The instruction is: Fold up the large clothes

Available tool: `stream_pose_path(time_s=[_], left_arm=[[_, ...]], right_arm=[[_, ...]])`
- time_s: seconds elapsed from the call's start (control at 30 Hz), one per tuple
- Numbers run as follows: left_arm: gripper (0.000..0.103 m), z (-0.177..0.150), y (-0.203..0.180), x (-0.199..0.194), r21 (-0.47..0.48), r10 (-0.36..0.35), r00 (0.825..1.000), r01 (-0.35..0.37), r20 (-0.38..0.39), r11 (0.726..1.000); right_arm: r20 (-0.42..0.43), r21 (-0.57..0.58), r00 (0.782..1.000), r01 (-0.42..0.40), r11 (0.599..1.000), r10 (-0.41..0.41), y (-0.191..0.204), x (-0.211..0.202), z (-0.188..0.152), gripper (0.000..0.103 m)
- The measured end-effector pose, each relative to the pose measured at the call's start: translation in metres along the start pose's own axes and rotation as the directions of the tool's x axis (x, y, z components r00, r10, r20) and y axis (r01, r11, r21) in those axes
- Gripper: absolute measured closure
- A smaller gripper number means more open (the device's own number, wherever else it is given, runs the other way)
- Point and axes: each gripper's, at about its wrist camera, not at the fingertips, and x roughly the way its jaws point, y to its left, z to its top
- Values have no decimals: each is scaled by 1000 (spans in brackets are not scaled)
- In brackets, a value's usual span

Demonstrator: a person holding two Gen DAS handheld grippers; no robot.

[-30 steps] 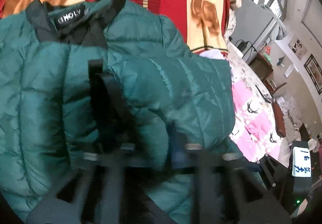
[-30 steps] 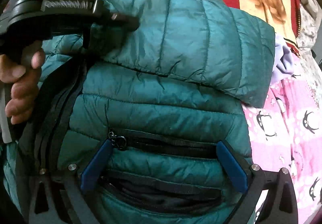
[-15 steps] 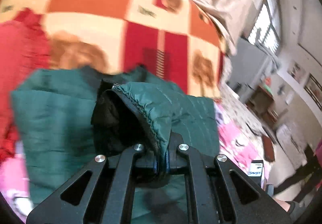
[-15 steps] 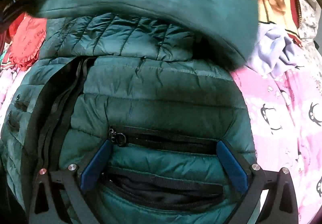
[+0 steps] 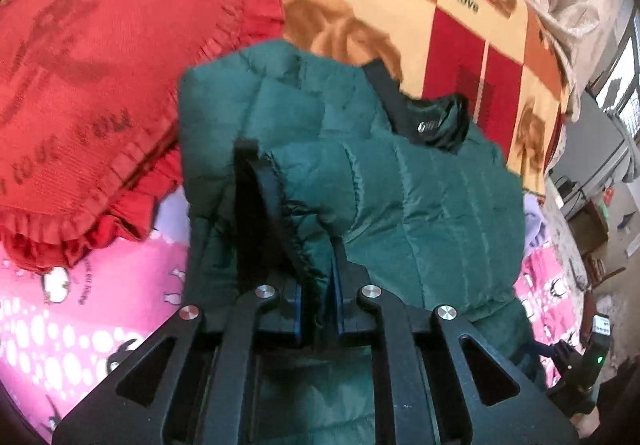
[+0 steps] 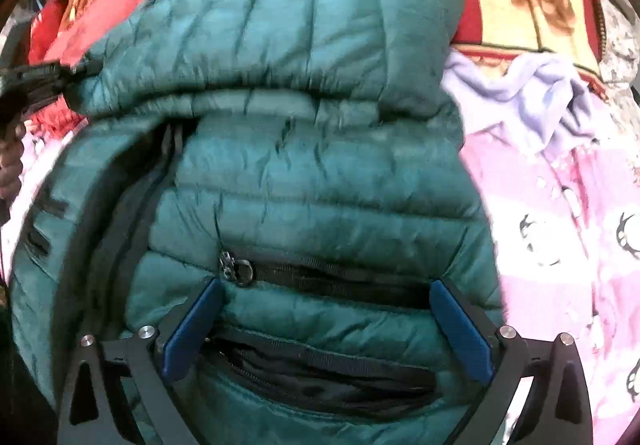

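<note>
A dark green puffer jacket [image 6: 320, 181] lies on the bed, front up, with its black collar [image 5: 436, 121] at the far end. My left gripper [image 5: 316, 309] is shut on the elastic cuff of the jacket's sleeve [image 5: 308, 213] and holds the sleeve [image 6: 264, 45] laid across the jacket's chest. My right gripper [image 6: 326, 329] is open, its blue pads [image 6: 192, 329] spread wide and resting on the lower jacket by a zipped pocket [image 6: 320, 277]. The left gripper also shows at the left edge of the right wrist view [image 6: 36, 81].
A red heart-shaped frilled cushion [image 5: 92, 93] lies left of the jacket. A patterned red and cream blanket [image 5: 472, 29] lies beyond the collar. A pink penguin-print sheet [image 6: 568, 229] covers the bed. A lilac garment [image 6: 532, 93] lies right of the jacket.
My left gripper has lifted the sleeve by its cuff and carried it leftwards across the jacket's chest. The right gripper has stayed open on the lower jacket.
</note>
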Motion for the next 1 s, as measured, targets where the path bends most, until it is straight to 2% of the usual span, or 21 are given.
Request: stream_pose_path(time_s=[0.03,0.07,0.13,0.17,0.23,0.3,0.33,0.4,0.47,0.53,0.57,0.6,0.67,0.73,0.8,0.87,0.9,0.93,0.97,1.0], left_arm=[[92,2,3,-9,-15,1,1000,-1,23,1000],[85,5,6,-16,-30,8,999,-7,39,1000],[83,9,14,-27,-52,57,995,-53,79,997],[83,10,16,-35,-67,105,987,-98,118,993],[83,11,21,-47,-99,140,975,-125,171,987],[83,12,18,-52,-101,132,971,-114,201,988],[83,11,8,-53,-66,116,969,-103,219,992],[83,8,-10,-50,1,78,972,-81,223,997],[82,1,-36,-33,91,20,985,-36,172,995],[82,-7,-51,-9,133,-32,996,20,86,991],[82,-10,-56,4,145,-4,999,-3,50,989],[82,-14,-58,15,149,68,997,-73,37,986],[83,-21,-53,38,165,222,975,-219,6,962],[82,-26,-44,51,169,291,957,-287,1,943],[82,-26,-38,53,151,302,953,-298,-2,943],[82,-22,-38,54,145,297,955,-293,-8,945],[82,-22,-38,54,145,293,956,-289,-9,946],[82,-22,-38,55,141,296,955,-291,-13,946],[82,-21,-37,55,134,298,954,-293,-18,947],[82,-20,-37,54,130,300,954,-294,-23,947]], right_arm=[[46,14,999,-18,1000,17,-3,-11,2,2],[118,39,992,-45,998,40,-10,-27,6,2],[215,85,975,-73,994,53,-21,-47,10,2],[248,108,967,-77,991,48,-27,-53,11,2],[302,176,953,-83,981,26,-39,-61,15,2],[326,239,945,-79,968,-3,-46,-64,19,2],[331,268,943,-67,961,-27,-52,-63,22,2],[330,294,942,-46,955,-56,-55,-61,26,11],[323,284,945,-44,958,-52,-52,-55,35,39],[311,262,950,-51,964,-35,-47,-46,46,44],[309,252,951,-49,967,-32,-44,-41,54,45],[311,246,950,-49,968,-31,-45,-38,58,46],[304,260,952,-49,964,-33,-42,-28,80,46],[306,281,952,-78,957,-12,-41,-18,99,46],[255,282,965,-11,959,-64,-39,7,119,46],[134,266,991,-27,964,-9,-38,54,124,45],[107,273,994,-40,961,11,-39,73,119,43],[141,276,990,-52,960,13,-41,77,114,37],[145,285,989,-54,957,12,-43,77,114,24],[122,296,992,-52,954,17,-44,77,117,17]])
